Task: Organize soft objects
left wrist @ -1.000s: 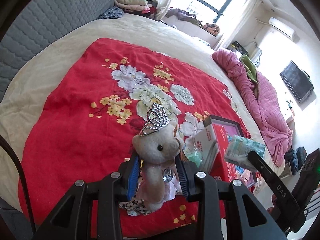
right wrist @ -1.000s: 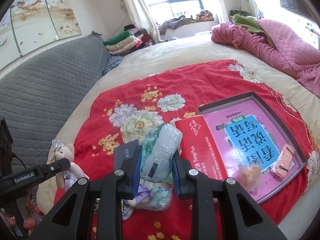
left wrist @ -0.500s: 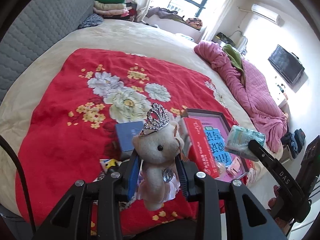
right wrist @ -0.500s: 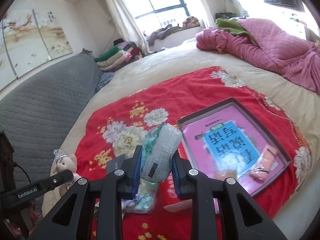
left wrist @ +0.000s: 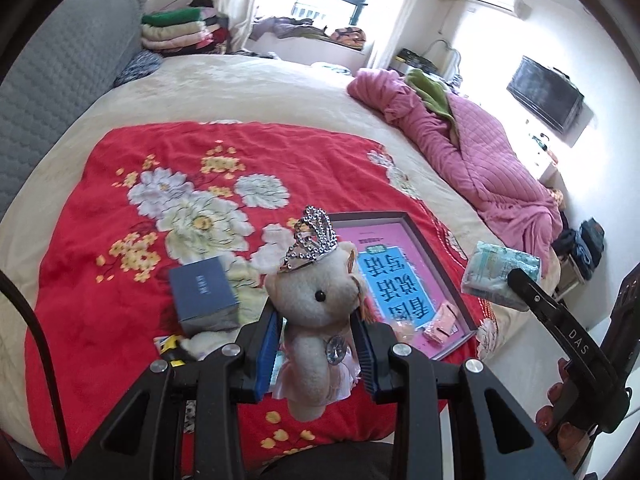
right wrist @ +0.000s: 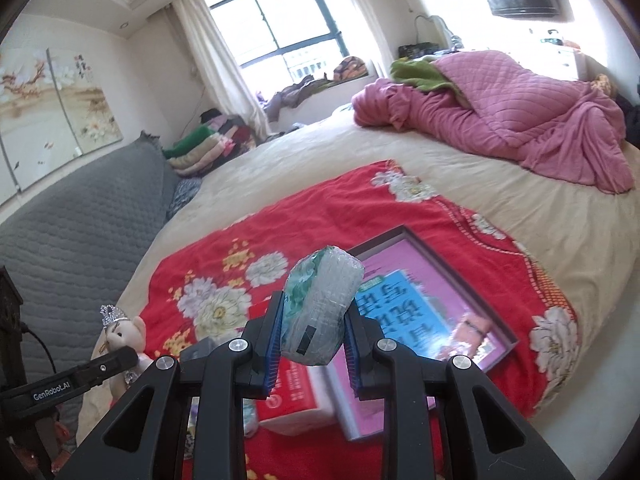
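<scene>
Looking along the left gripper [left wrist: 316, 354], its blue-padded jaws are clenched on a small beige plush bear [left wrist: 318, 320] that wears a silver beaded tiara [left wrist: 310, 242] and a pale pink skirt; the bear sits upright between the pads, raised above a red floral blanket [left wrist: 120, 208] spread over a cream bed [left wrist: 260, 92]. At ten o'clock from the bear a grey-blue cardboard box [left wrist: 204, 296] lies on the blanket. At two o'clock lies a shallow dark-rimmed tray with a pink and blue printed bottom [left wrist: 400, 276], with small pink and orange items near its near corner. At three o'clock the right gripper [left wrist: 516, 280] grasps a green and white plastic-wrapped tissue pack [left wrist: 498, 274].

From the right wrist, that gripper [right wrist: 310, 344] is clamped on the tissue pack [right wrist: 320, 304], which stands tilted between the blue pads, lifted over the blanket [right wrist: 320, 208]. The tray [right wrist: 420, 280] lies at two o'clock from the pack. A red and white box [right wrist: 292, 400] shows below the jaws at six o'clock. At nine o'clock the left gripper [right wrist: 120, 356] holds the bear [right wrist: 122, 334]. A crumpled pink quilt [right wrist: 520, 120] lies at one o'clock.
</scene>
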